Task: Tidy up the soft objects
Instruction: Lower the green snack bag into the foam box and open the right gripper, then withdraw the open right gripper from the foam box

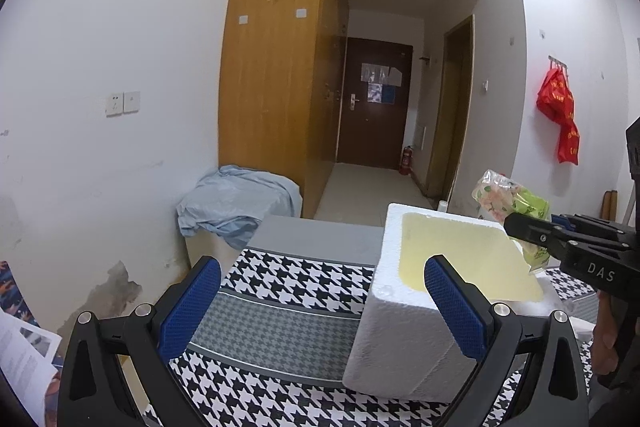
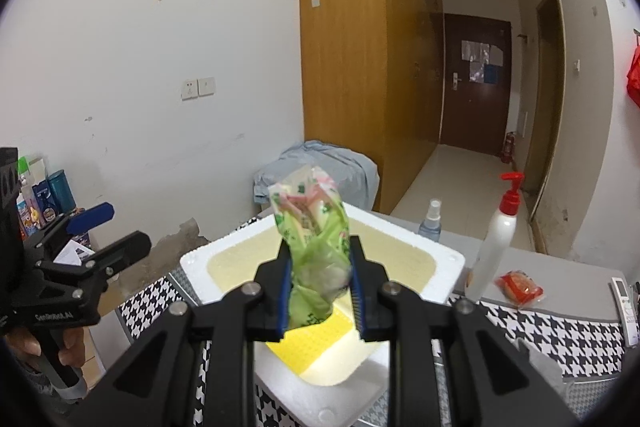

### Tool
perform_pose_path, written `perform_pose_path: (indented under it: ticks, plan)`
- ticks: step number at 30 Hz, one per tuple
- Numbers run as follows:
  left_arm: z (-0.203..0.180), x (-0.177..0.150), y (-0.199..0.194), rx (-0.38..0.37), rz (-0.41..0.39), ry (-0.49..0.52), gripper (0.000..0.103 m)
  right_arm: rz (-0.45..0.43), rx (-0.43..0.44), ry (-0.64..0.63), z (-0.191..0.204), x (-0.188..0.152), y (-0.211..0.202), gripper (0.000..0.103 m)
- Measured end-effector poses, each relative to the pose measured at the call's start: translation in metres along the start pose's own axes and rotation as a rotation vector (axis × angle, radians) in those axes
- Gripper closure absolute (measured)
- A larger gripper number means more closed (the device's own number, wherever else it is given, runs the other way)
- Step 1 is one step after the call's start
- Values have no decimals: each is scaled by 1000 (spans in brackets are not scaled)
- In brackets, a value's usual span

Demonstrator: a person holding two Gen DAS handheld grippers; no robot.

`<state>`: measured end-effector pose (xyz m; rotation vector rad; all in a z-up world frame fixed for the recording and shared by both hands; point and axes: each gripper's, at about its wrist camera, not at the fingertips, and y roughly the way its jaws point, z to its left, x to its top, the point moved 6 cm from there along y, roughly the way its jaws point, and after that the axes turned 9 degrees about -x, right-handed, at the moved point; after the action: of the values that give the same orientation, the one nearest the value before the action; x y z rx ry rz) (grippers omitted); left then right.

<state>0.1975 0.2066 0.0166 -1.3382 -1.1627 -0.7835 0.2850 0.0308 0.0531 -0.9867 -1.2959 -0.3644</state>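
Green crinkly packet point(image 2: 316, 247) pinched in right fingers point(image 2: 320, 291) (lower end hidden); left fingers point(image 1: 322, 311) spread, empty.

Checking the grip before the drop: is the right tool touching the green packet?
Touching. The right wrist view shows the right tool with both blue pads pressed against the crumpled green packet, held above the foam box.

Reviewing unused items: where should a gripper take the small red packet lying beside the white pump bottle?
Grip the red packet across its puffy middle, coming from above. It lies flat on the grey surface, its thin sealed edges offer little purchase, and the pump bottle crowds its left side.
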Motion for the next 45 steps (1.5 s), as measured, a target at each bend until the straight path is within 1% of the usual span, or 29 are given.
perform_pose_path:
  ticks: [4, 8, 9, 14, 16, 17, 18, 19, 21, 23, 25, 27, 29, 36, 38, 45]
  plan:
    - [0, -4, 2, -7, 16, 1, 1, 11, 2, 3, 0, 0, 3, 75]
    - [0, -3, 1, -13, 11, 0, 1, 32, -3, 8, -1, 1, 9, 74]
    - [1, -2, 1, -13, 9, -2, 1, 38, 1, 7, 0, 2, 10, 72]
    - [1, -5, 1, -14, 12, -2, 1, 68, 7, 5, 4, -2, 19, 69]
    - [2, -4, -1, -10, 8, -6, 1, 83, 4, 4, 4, -3, 23, 63]
    - [3, -3, -1, -9, 5, -7, 1, 86, 6, 2, 5, -3, 24, 53]
    - [4, -2, -3, -4, -1, -10, 1, 81, 4, 3, 5, -4, 24, 46]
    - [5, -1, -4, 1, -5, -12, 1, 77, 2, 3, 5, -5, 23, 43]
    - [6, 0, -4, 8, -6, -17, 1, 70, 9, 1, 5, -4, 21, 32]
    - [7, 0, -5, 12, -6, -20, 1, 62, 12, -2, 6, -4, 18, 24]
    - [6, 0, -6, 15, -6, -20, 1, 54, 10, -5, 7, -4, 15, 20]
    - [5, 0, -6, 19, -7, -19, 1, 46, 12, 2, 7, -3, 11, 13]
    - [3, 1, -6, 17, -6, -20, 1, 31, 14, 8, 6, -2, 5, 10]
    - [-9, 1, -11, 7, -8, -17, 1, -31, 24, -39, 10, -6, -23, 0]
    - [-14, 1, -12, 11, -8, -6, 1, -58, 24, -38, 7, -6, -32, 0]
    - [-34, 4, -21, 9, -18, 19, 1, -102, 35, -7, -5, -6, -54, 0]
